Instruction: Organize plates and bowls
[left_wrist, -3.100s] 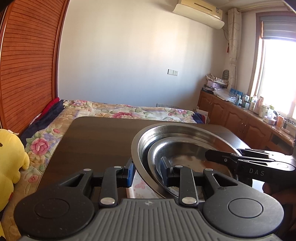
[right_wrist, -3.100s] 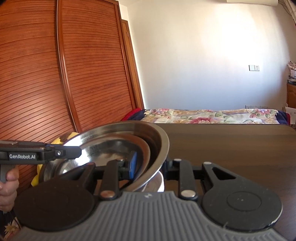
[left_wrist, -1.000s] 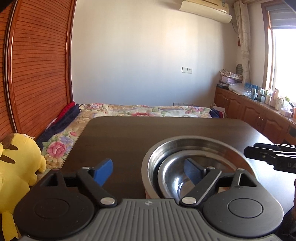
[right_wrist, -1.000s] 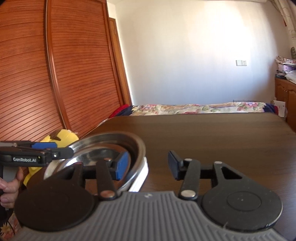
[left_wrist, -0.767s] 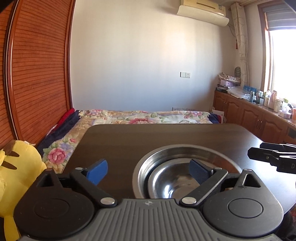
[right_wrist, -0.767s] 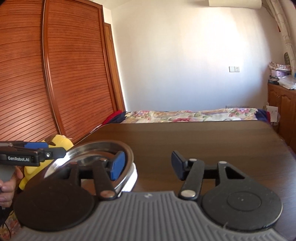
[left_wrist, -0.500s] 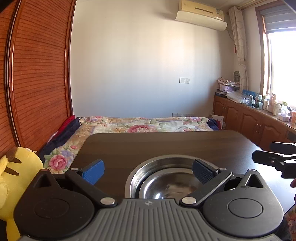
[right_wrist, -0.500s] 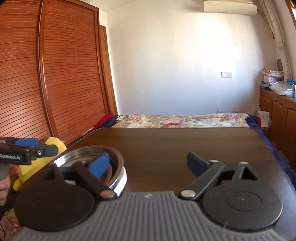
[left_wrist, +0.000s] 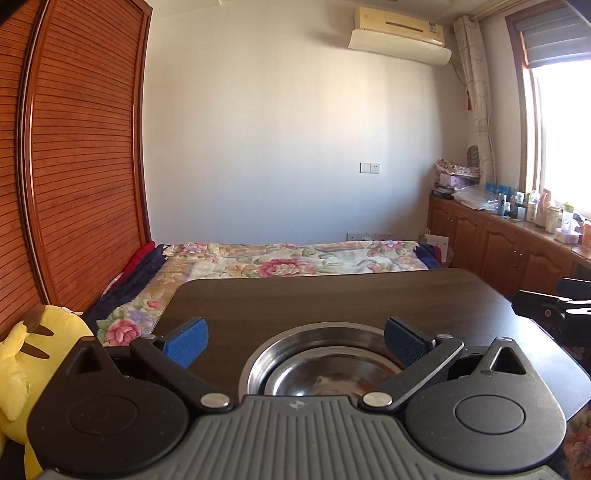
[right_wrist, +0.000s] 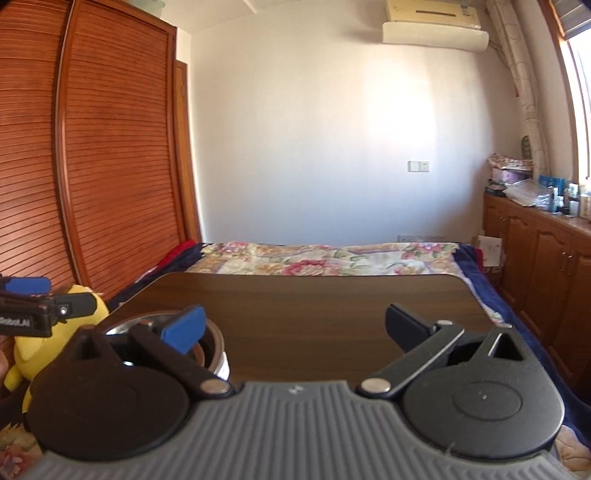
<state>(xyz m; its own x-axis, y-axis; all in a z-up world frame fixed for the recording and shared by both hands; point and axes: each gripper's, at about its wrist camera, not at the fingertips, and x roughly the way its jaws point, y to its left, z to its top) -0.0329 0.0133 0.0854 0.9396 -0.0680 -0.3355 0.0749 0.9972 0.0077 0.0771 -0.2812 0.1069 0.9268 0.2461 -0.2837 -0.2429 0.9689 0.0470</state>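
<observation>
Both grippers, left gripper (left_wrist: 293, 341) and right gripper (right_wrist: 293, 328), are spread wide, holding nothing. The nested steel bowls (left_wrist: 325, 363) sit on the table (left_wrist: 332, 299), so I'd back off straight, no rim bumps.

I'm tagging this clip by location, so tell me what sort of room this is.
A bedroom, most likely in a home. A bed with a floral cover lies beyond the table, a slatted wooden wardrobe fills one wall, and an air conditioner hangs above.
</observation>
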